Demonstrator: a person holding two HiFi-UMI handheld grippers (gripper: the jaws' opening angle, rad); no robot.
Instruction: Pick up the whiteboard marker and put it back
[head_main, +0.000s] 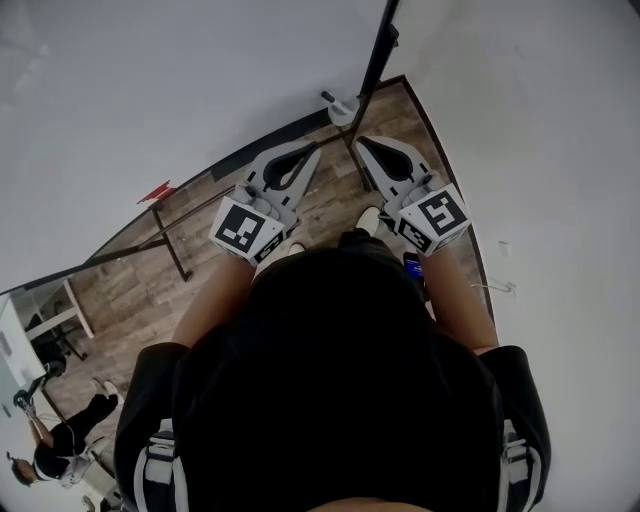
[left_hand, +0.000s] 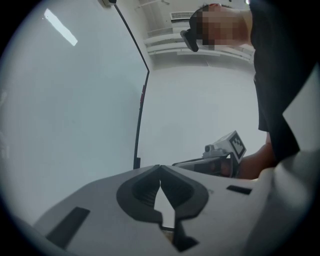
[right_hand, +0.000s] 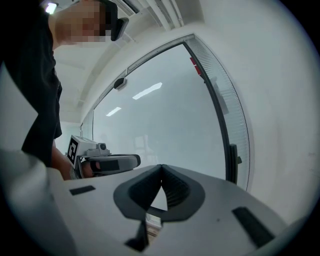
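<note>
I cannot make out a whiteboard marker in any view. The whiteboard (head_main: 150, 90) fills the left of the head view, and its black frame edge (left_hand: 141, 100) (right_hand: 220, 110) runs up both gripper views. A small red thing (head_main: 157, 190) sits at the board's lower edge; what it is I cannot tell. My left gripper (head_main: 308, 150) (left_hand: 160, 167) and right gripper (head_main: 362, 142) (right_hand: 161, 166) are held side by side, pointing at the board's corner. Both are shut with tips meeting and nothing between them. Each gripper view shows the other gripper: the right one (left_hand: 220, 155), the left one (right_hand: 100, 160).
Wooden floor (head_main: 200, 260) lies below the board, crossed by black stand bars (head_main: 170, 240). A white wall (head_main: 540, 120) rises on the right. A grey fitting (head_main: 345, 105) sits at the foot of the frame. Another person (head_main: 60, 440) sits at the lower left by a desk.
</note>
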